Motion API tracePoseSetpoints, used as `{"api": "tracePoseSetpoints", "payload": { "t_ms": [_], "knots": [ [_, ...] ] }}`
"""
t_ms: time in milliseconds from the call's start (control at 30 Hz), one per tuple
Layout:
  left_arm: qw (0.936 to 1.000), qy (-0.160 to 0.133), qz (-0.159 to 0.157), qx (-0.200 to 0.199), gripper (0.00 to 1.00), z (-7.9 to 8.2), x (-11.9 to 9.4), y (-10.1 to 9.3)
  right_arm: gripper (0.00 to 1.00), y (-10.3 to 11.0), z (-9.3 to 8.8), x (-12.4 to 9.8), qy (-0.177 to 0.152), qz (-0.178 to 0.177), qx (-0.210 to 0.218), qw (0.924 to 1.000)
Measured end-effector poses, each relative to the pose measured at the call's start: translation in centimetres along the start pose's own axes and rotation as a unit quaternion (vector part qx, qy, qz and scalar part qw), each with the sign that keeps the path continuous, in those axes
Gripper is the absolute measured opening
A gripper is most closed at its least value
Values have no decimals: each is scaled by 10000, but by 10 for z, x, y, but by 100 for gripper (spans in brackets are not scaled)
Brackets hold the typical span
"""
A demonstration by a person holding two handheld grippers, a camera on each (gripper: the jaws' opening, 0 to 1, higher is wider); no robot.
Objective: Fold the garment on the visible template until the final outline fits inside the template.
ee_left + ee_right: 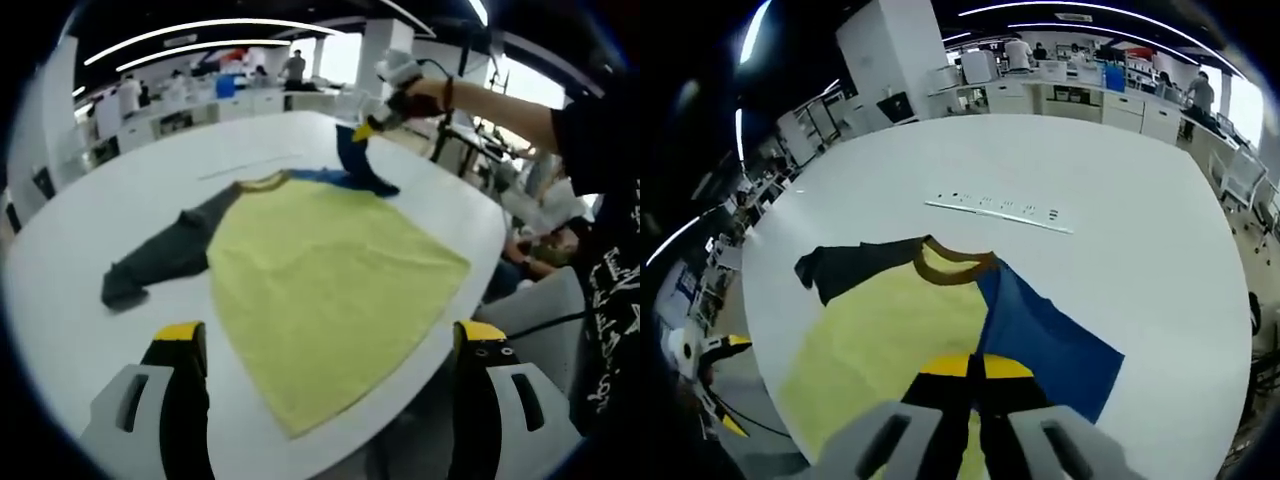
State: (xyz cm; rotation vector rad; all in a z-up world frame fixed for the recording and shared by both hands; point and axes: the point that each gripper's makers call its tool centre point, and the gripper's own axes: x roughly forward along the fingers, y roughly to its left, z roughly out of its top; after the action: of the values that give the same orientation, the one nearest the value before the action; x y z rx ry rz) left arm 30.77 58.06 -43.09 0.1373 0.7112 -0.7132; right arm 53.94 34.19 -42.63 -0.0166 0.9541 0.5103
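A yellow shirt [330, 290] lies flat on the white bench [130, 200], its dark sleeve [165, 255] spread out to one side and its brown collar [952, 262] pointing toward a thin strip [998, 212] lying farther along the bench. The right claw [366, 130] pinches the blue sleeve [1040, 345], lifting its end above the cloth. The left claw [330, 350] stands wide apart over the near hem, holding nothing. People stand at counters in the background.

Yellow garment [330, 300] on white table [120, 200] — blue sleeve [355, 160] in right gripper [366, 130]
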Motion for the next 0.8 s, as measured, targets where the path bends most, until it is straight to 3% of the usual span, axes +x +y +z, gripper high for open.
{"api": "tracePoseSetpoints", "payload": {
  "t_ms": [800],
  "knots": [
    [10000,32,-24,-52,99,-4,2,1,0,45,13,24,-1,238,-280,9993]
  ]
}}
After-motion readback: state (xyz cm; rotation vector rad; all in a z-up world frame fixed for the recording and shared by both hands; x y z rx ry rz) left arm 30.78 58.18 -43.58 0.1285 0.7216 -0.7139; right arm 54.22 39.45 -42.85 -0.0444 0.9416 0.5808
